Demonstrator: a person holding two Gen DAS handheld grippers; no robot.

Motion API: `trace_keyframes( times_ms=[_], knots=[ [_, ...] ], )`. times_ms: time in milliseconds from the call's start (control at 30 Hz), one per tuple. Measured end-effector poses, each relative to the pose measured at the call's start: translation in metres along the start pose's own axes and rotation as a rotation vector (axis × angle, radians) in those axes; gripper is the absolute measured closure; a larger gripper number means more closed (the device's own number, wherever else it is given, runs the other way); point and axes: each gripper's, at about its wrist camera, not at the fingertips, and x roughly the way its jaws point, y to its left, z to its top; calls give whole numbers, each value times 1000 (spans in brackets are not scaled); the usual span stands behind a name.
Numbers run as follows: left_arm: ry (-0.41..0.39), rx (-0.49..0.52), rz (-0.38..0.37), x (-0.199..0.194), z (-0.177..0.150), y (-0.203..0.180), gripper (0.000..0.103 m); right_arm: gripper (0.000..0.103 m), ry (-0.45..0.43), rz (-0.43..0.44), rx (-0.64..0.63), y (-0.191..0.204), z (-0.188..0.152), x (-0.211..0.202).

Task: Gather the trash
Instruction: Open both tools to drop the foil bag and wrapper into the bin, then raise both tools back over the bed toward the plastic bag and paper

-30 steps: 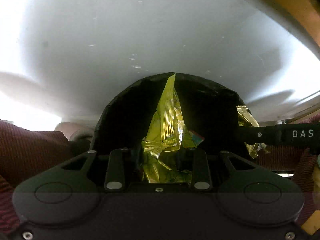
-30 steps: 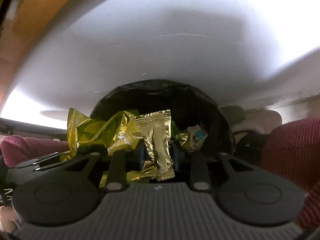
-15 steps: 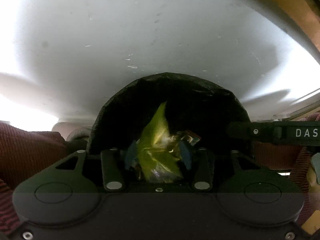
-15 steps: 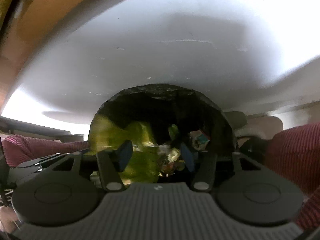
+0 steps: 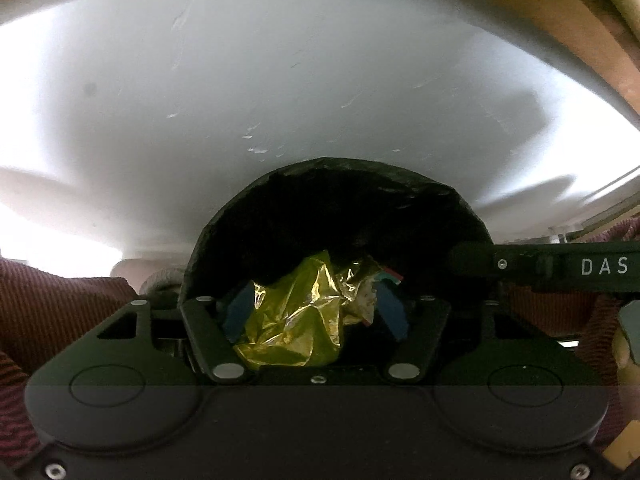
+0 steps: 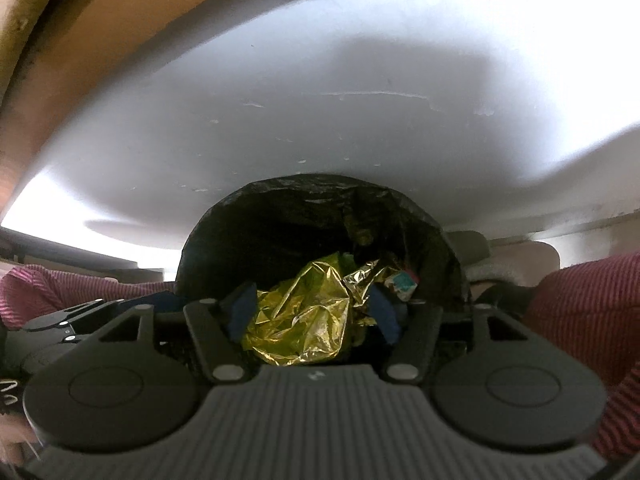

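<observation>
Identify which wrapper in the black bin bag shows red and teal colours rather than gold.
The small wrapper at the right, behind the big crumpled gold wrapper; the others are gold foil.

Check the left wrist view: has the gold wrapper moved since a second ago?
Yes. The gold wrapper has dropped from the opening jaws, lower against the black bin bag rim.

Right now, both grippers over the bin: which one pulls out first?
Probably the right gripper: the left gripper sees its body crossing beside the black-lined bin. Both are opening over gold wrappers lying inside.
</observation>
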Motion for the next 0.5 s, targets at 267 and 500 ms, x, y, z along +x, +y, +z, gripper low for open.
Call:
trace_keyframes(
  times_ms=[267, 500],
  knots=[
    [-31, 24, -3, -14, 0, -5, 33, 24, -44, -18, -60, 8, -2, -16],
    [-72, 41, -12, -36, 1, -11, 33, 23, -80, 1, -119, 19, -3, -37]
  ],
)
